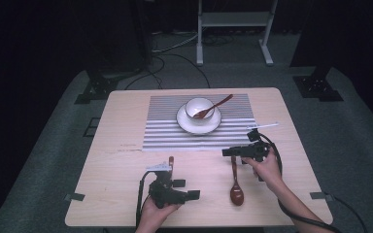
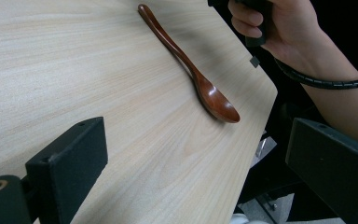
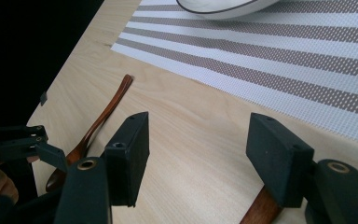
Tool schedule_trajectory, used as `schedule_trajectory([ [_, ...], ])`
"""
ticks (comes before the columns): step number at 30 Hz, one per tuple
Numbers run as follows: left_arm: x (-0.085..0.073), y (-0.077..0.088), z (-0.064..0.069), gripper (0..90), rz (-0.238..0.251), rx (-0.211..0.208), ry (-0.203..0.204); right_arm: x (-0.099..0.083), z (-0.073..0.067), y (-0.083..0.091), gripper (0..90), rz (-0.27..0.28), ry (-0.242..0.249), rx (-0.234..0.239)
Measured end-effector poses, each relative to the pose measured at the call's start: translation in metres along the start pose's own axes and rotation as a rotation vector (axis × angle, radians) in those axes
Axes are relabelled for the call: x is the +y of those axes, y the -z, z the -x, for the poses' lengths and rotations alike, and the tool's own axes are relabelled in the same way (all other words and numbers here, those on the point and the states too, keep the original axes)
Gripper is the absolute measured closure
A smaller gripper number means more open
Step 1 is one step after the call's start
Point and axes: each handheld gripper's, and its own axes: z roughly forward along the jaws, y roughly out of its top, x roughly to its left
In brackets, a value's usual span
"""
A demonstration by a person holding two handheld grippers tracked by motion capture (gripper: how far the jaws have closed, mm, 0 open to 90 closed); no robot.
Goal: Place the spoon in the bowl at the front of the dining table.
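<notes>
A dark red wooden spoon (image 1: 236,190) lies on the table's front right, bowl end nearest me, and shows again (image 2: 205,86) in the left gripper view. My right gripper (image 1: 227,152) hovers over the top of its handle (image 3: 261,210), jaws open and pointing left, nothing between them (image 3: 200,128). A second wooden spoon (image 1: 171,161) lies just behind my left gripper (image 1: 188,189), partly hidden by it, and is also in the right gripper view (image 3: 107,109). The left gripper is open and empty (image 2: 198,140), resting near the front edge. A third spoon (image 1: 214,106) leans in a white bowl (image 1: 197,104).
The bowl stands on a white plate (image 1: 189,127) on a striped placemat (image 1: 165,126) at the table's far middle; mat (image 3: 261,60) and plate rim (image 3: 223,7) are ahead of the right jaws. A thin white strip (image 1: 264,126) lies right of the mat.
</notes>
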Motion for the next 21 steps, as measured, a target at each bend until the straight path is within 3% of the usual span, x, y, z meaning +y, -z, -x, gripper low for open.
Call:
schedule_trajectory([
  [21,-0.001,0.000,-0.001,4.3,-0.001,0.001,-0.003,-0.032,0.006,0.014,37.3,0.038,-0.008,0.026],
])
